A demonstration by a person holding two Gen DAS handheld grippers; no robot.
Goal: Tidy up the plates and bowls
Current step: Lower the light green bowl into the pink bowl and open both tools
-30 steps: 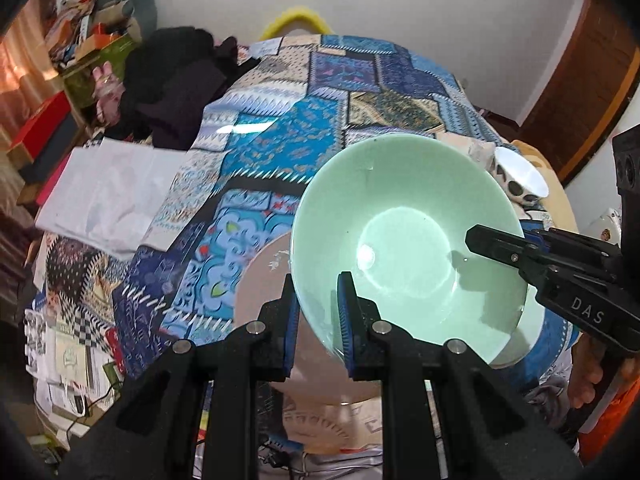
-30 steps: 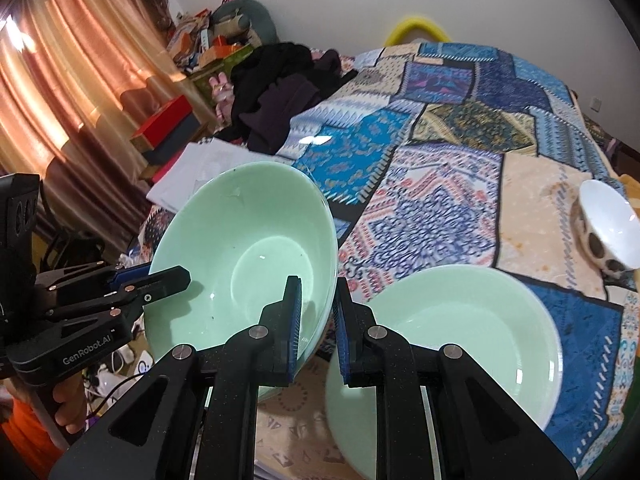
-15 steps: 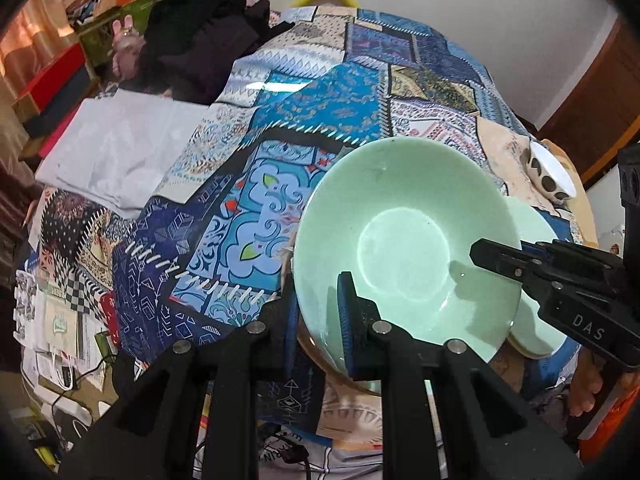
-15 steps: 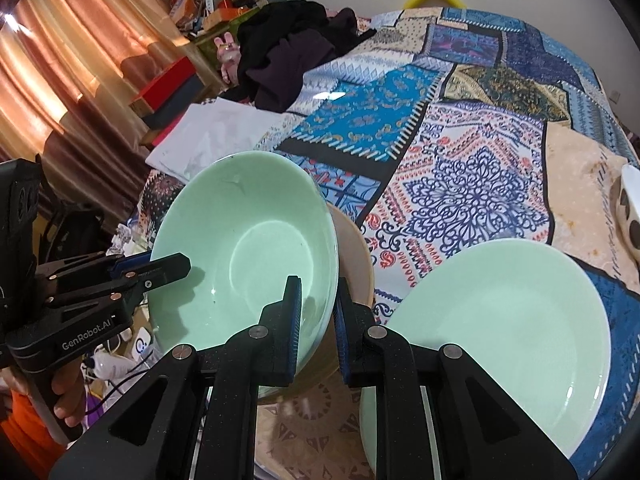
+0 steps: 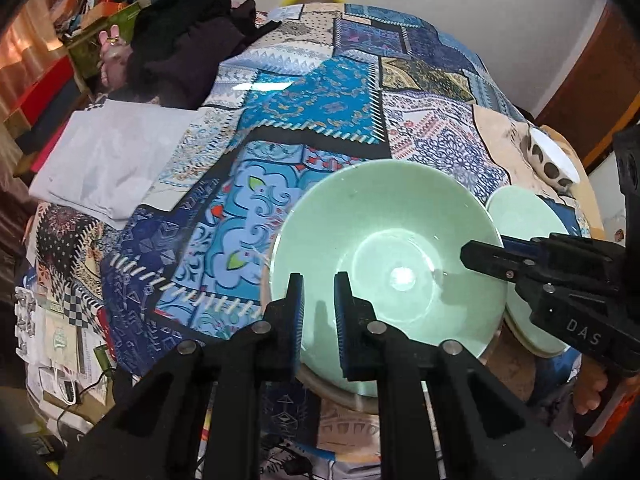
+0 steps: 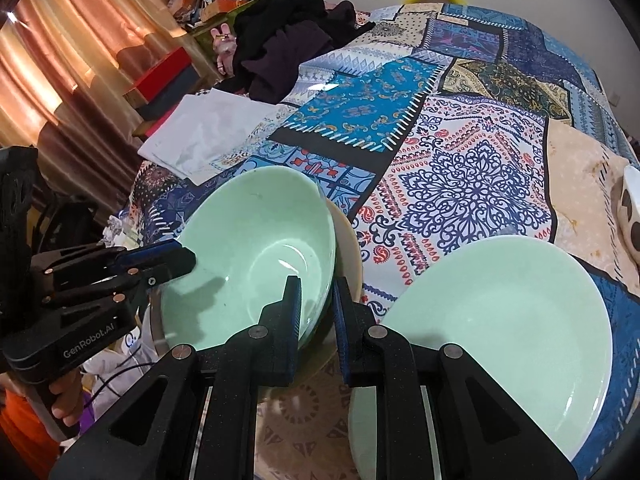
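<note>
Both tools grip one pale green bowl [image 5: 384, 256] by opposite parts of its rim: the left tool [image 5: 319, 312] pinches the near edge, one finger inside the bowl and one outside, and the right tool [image 6: 316, 314] does the same on the side facing the green plate. A wide, slick ceramic bowl is probably shared between two grips so it cannot swing or slip from either. The bowl sits tilted over a beige plate [image 6: 350, 248], whose rim shows just beyond the bowl – whether it already rests on that plate I cannot tell. Beside the bowl lies the green plate [image 6: 500, 320], and past that plate a small white spotted bowl [image 5: 552, 158] stands apart. All of it rests on a patchwork cloth [image 6: 460, 176] covering the bench. The step in hand looks like seating the bowl squarely on the beige plate – a stack in the making.
</note>
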